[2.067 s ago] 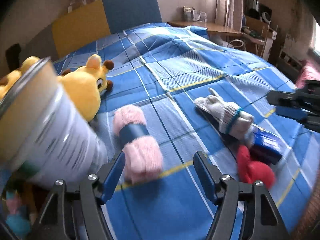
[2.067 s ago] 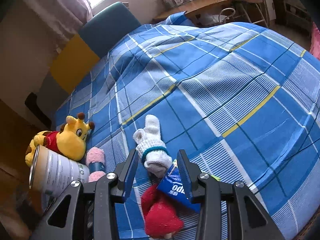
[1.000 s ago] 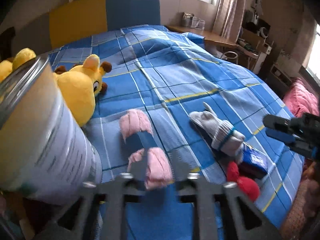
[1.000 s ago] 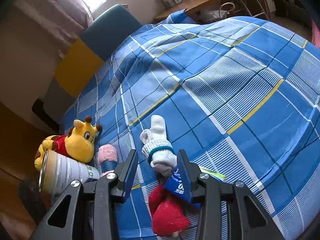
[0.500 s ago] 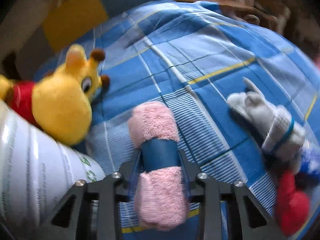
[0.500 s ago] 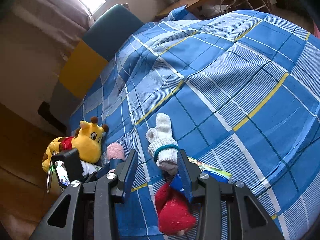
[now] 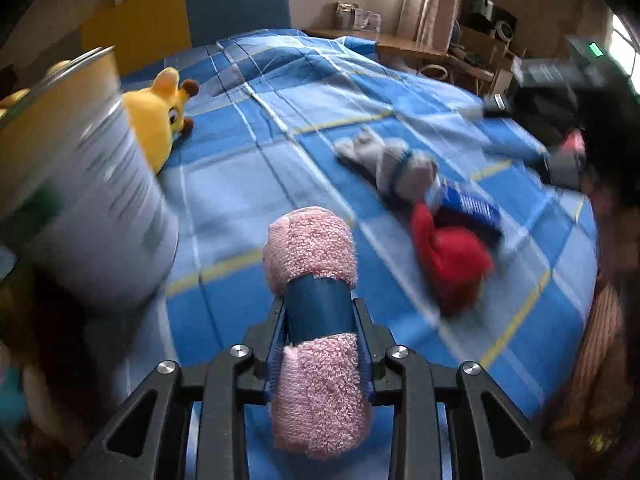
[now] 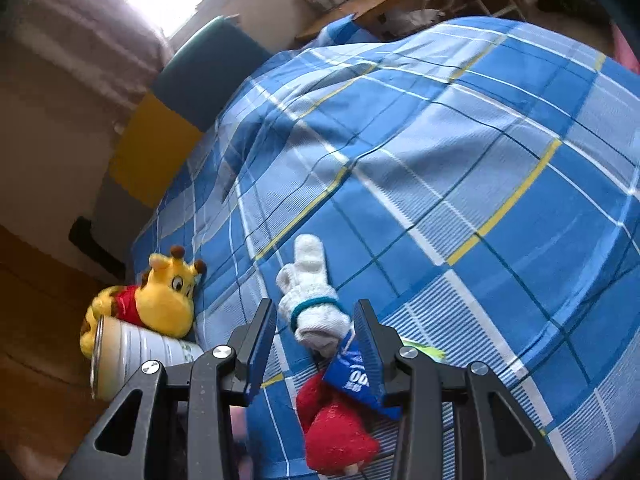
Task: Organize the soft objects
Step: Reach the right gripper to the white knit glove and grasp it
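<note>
Pink towel roll [image 7: 316, 316]: terry cloth with a blue band round its middle, clamped at that band between the two pads of the left tool [image 7: 320, 320]; the near end bulged toward the lens and hid the pad tips.
Left tool: clenched on the towel roll; whether the roll hung clear of the bed or touched it could not be told.
Right tool [image 8: 316, 332]: jaws apart with nothing pressed between them, hovering over the white glove; its black body showed blurred at the far right of the left view.
White glove [image 8: 310, 300]: knitted, with a teal cuff band, flat on the bed, fingers pointing far; its cuff end ran under a blue packet.
Blue packet [image 8: 354, 380]: partly behind the right tool's right finger, lettering cut off and unreadable.
Red soft thing [image 8: 334, 428]: just near of the packet and touching it; its shape was hard to make out.
Yellow plush toy [image 8: 162, 304]: at the left edge of the bed, its body partly hidden by the tin.
Tin [image 7: 80, 200]: large, metal, lying tilted at the left, smeared by blur in the left view.
Bed [image 8: 480, 160]: blue checked cover with yellow lines; near corners cut off by the lens.
</note>
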A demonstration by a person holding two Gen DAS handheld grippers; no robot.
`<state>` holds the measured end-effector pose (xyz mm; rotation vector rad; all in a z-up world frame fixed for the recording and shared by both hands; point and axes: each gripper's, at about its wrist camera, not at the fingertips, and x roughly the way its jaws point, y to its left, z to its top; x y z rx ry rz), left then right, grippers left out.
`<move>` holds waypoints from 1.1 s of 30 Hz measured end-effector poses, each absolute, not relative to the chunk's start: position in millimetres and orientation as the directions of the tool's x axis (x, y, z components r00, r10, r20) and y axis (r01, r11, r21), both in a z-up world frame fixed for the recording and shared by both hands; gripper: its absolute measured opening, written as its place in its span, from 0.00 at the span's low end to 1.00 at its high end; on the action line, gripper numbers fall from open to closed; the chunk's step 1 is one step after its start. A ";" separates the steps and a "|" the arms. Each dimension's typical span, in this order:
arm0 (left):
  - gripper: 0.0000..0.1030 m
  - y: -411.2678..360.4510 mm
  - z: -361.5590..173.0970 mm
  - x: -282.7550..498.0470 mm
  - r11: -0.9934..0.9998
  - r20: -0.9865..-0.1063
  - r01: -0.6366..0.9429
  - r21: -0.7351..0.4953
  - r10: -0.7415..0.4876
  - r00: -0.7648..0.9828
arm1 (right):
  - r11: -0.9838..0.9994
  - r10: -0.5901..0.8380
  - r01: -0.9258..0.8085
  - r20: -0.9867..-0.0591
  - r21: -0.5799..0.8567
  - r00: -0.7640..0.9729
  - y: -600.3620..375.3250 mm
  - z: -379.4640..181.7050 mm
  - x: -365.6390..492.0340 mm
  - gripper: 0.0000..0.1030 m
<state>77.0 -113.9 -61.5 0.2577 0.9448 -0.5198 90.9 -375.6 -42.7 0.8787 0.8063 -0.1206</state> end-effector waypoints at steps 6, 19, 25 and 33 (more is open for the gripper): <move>0.32 -104.3 -83.8 43.1 0.838 -0.788 0.543 0.060 -0.294 0.541 | 0.566 0.189 0.466 -0.657 0.680 0.730 -396.8 -48.3 78.5 0.39; 0.35 -99.1 -97.6 45.3 0.846 -0.758 0.530 0.049 -0.315 0.571 | 0.648 0.241 0.474 -0.751 0.596 0.615 -376.8 -65.4 99.5 0.39; 0.35 -97.3 -99.5 43.5 0.844 -0.737 0.535 0.048 -0.331 0.589 | 0.657 0.237 0.482 -0.765 0.580 0.598 -373.7 -68.1 102.4 0.39; 0.35 -96.8 -100.1 42.7 0.843 -0.726 0.536 0.044 -0.341 0.597 | 0.691 0.212 0.460 -0.765 0.557 0.609 -365.4 -61.5 105.5 0.39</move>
